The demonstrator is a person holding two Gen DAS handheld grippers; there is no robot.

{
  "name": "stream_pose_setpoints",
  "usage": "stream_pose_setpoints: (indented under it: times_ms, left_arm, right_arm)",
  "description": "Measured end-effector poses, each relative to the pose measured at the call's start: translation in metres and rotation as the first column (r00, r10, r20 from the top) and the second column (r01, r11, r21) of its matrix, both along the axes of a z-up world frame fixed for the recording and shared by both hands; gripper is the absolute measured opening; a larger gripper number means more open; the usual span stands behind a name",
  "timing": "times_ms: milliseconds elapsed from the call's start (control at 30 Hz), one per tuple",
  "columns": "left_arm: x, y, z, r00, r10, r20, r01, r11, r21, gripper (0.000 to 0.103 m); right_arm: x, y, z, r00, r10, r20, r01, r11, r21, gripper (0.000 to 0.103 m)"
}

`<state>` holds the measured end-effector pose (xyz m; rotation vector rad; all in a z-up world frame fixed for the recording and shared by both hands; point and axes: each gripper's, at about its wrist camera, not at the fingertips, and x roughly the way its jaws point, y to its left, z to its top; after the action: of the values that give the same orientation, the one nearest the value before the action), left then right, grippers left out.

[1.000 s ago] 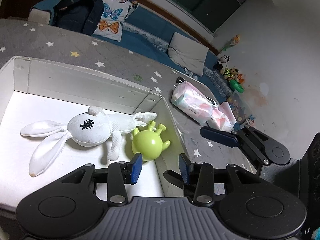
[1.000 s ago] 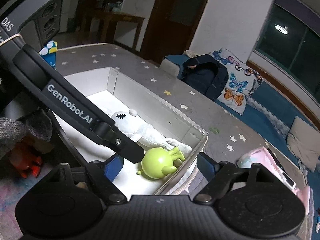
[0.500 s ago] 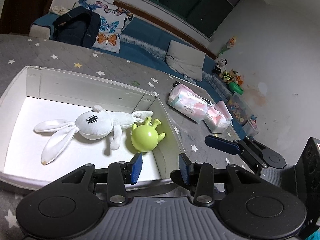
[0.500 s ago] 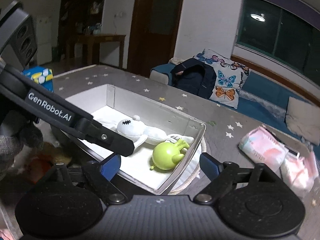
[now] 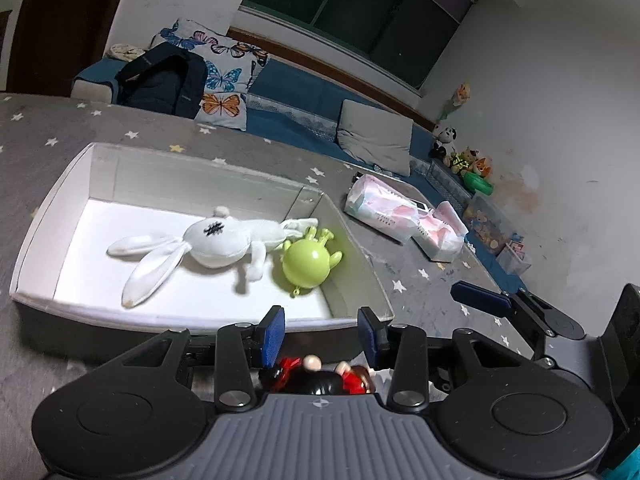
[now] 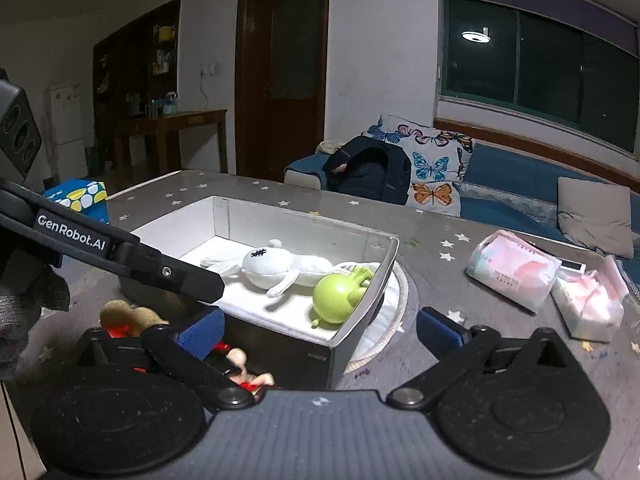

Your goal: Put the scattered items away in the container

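From the left wrist, the left gripper [image 5: 322, 334] has its blue-padded fingers [image 5: 273, 334] a little way apart with nothing between them. Just under and behind the fingers lies a small doll with red and black clothes [image 5: 320, 376]. It is half hidden by the gripper body, so I cannot tell its whole shape. It looks like hard plastic with thin bits sticking out, so it is likely light and a bit slippery. The round middle of it would be the best place to pinch, not the thin bits. Ahead of the fingers stands the white open box [image 5: 36, 224] on the grey bench with stars [image 5: 420, 276]. Inside it lie a soft white cloth bunny with long ears [image 5: 216, 240] and a shiny round green plastic toy with little feet [image 5: 308, 260], touching each other. Far to the right of the fingers are pink and white soft packs [image 5: 384, 212].

From the right wrist, the right gripper [image 6: 320, 330] is opening its fingers [image 6: 200, 332] wide, and nothing is between them. The box corner [image 6: 360, 320] is straight ahead of them. By the left finger, outside the box, lie the doll [image 6: 240, 364] and a tan soft toy [image 6: 128, 316] with red beside it. The tan one looks squashy and light, easy to grab around its fat middle. The left gripper's long black finger [image 6: 160, 268] crosses above it.
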<state>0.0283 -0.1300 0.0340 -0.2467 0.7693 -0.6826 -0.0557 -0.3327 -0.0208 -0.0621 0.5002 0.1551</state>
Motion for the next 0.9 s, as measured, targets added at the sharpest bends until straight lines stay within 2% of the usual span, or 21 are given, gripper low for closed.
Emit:
stream_pose_setpoints:
  times_ms: [267, 600, 900]
  left_arm:
    - [-0.006, 0.009, -0.017, 0.998, 0.008, -0.057, -0.008, 1.0, 0.011, 0.042]
    - [0.0, 0.014, -0.032, 0.99, 0.021, -0.139, -0.024, 1.0, -0.02, 0.042]
    - [0.003, 0.016, -0.039, 0.984, 0.028, -0.179, -0.035, 0.999, -0.037, 0.042]
  right_arm:
    - [-0.016, 0.002, -0.017, 1.0, -0.022, 0.006, 0.022, 0.997, 0.075, 0.103]
    - [-0.016, 0.004, -0.035, 1.0, -0.028, -0.013, 0.03, 0.987, 0.156, 0.103]
    - [-0.01, 0.01, -0.054, 0.996, -0.042, -0.075, 0.056, 0.978, 0.2, 0.103]
